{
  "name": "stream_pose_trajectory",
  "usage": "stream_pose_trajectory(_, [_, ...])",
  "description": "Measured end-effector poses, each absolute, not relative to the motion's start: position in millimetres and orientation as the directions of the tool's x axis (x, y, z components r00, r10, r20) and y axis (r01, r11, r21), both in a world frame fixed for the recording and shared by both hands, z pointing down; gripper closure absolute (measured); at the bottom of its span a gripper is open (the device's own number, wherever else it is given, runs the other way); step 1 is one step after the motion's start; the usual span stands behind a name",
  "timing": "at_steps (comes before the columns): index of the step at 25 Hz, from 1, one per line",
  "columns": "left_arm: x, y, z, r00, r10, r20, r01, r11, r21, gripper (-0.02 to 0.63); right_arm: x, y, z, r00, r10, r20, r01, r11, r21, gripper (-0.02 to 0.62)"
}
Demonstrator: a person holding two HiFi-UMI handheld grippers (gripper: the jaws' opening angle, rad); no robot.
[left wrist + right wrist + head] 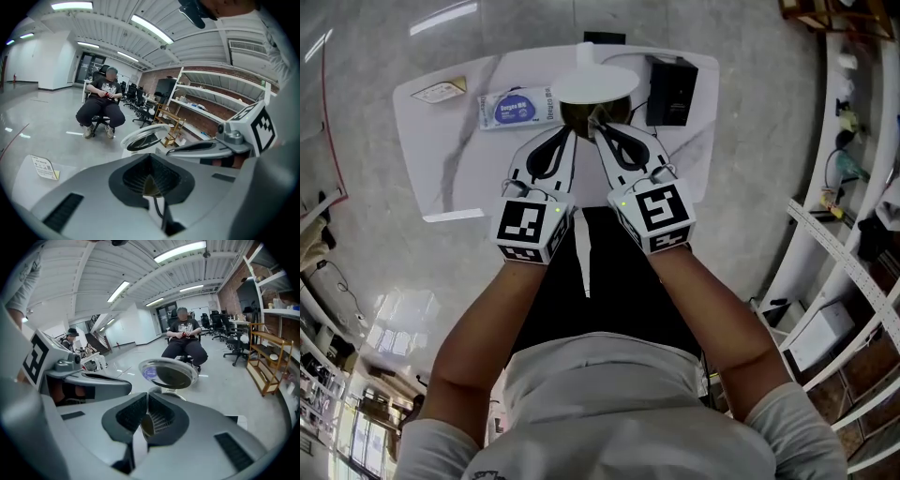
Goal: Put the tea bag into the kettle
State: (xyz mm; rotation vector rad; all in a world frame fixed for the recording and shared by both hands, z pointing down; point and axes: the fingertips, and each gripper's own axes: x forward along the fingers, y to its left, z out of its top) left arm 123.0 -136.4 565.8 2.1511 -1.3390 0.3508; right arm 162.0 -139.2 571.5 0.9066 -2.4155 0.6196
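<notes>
The kettle stands at the table's far middle, its round lid tipped open; the lid also shows in the left gripper view and the right gripper view. Both grippers meet tip to tip over the kettle's dark mouth. My left gripper is shut, with a small brownish corner of what looks like the tea bag pinched between its pads. The right gripper is shut too, and a brownish bit of the same tea bag sits between its pads. The rest of the bag is hidden.
A blue and white packet lies left of the kettle on the white marble-look table. A black box stands to its right, and a small card lies at the far left corner. A person sits on a chair beyond the table.
</notes>
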Motion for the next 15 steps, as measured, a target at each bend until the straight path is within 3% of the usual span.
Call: stream_pose_trajectory(15, [131.2, -148.1, 611.7, 0.461, -0.736, 0.495, -0.881, -0.313, 0.355, 0.598, 167.1, -141.5, 629.6, -0.657, -0.469, 0.59, -0.707, 0.654, -0.268, 0.578])
